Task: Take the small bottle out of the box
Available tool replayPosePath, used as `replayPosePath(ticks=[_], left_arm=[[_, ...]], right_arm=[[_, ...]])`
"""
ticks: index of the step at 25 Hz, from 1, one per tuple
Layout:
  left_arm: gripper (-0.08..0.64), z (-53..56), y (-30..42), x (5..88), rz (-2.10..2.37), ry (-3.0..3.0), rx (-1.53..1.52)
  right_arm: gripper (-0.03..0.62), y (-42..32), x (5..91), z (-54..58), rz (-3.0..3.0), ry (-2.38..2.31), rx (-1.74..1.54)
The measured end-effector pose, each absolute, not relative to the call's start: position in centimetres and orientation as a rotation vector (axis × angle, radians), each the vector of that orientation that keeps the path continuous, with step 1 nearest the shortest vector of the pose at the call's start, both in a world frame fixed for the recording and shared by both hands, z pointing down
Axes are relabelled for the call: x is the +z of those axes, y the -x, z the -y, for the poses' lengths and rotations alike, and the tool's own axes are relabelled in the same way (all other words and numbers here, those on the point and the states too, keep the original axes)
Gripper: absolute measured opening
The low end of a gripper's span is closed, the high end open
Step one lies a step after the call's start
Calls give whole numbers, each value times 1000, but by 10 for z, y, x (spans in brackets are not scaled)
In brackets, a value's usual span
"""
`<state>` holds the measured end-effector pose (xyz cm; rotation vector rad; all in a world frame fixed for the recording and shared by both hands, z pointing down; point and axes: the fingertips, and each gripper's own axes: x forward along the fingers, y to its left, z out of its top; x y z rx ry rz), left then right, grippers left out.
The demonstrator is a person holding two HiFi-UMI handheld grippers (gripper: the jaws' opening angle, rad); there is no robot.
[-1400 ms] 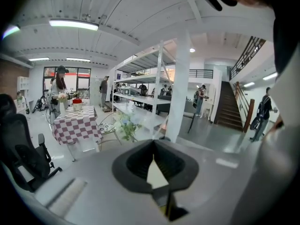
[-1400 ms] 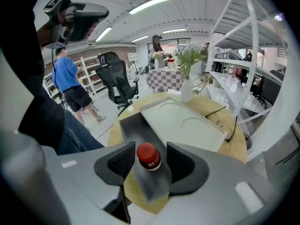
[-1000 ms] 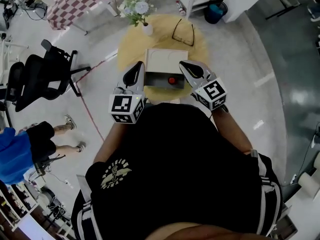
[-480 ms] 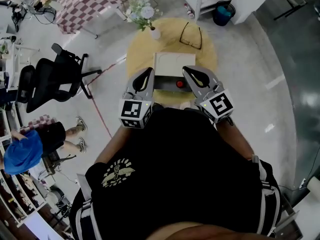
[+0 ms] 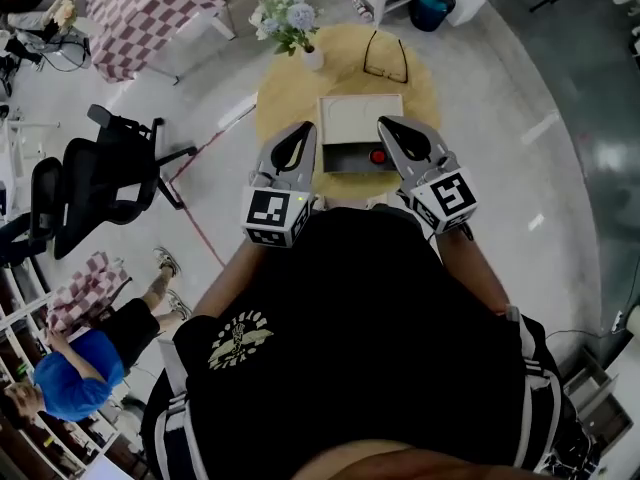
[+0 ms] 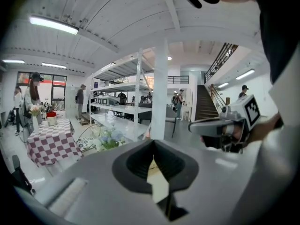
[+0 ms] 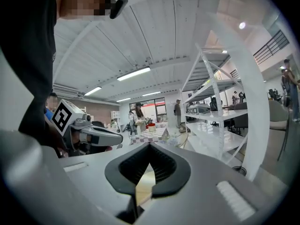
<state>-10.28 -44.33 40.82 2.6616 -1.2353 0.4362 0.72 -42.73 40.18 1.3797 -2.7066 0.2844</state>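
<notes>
An open box (image 5: 345,158) with its cream lid (image 5: 360,118) raised stands on the round yellow table (image 5: 290,93). The small bottle's red cap (image 5: 377,156) shows in the dark inside, at the right. My left gripper (image 5: 304,129) (image 6: 153,142) is held just left of the box, shut, with nothing in it. My right gripper (image 5: 386,123) (image 7: 149,147) is over the box's right edge, close to the cap, also shut and holding nothing. Each gripper view shows the other gripper alongside: the right gripper (image 6: 225,124) and the left gripper (image 7: 91,134).
Black glasses (image 5: 386,58) and a vase of flowers (image 5: 290,23) are at the table's far side. A black office chair (image 5: 100,173) stands to the left, a checkered table (image 5: 150,8) beyond it, and a blue bin (image 5: 432,8) at the top. People stand at the lower left.
The head view has shifted, so the table and box sit further right in the picture. Both grippers stay shut at the box's two sides; the right one now lies nearer the red cap.
</notes>
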Motion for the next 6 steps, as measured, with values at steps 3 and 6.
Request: replayPosePath(ticks=[3, 6], left_arm=[[0, 448, 135, 411, 1211, -2655, 431], [0, 455, 168, 408, 1188, -2677, 415]], right_arm=[[5, 25, 395, 434, 2698, -1419, 281], [5, 62, 391, 442, 2689, -1443, 267]])
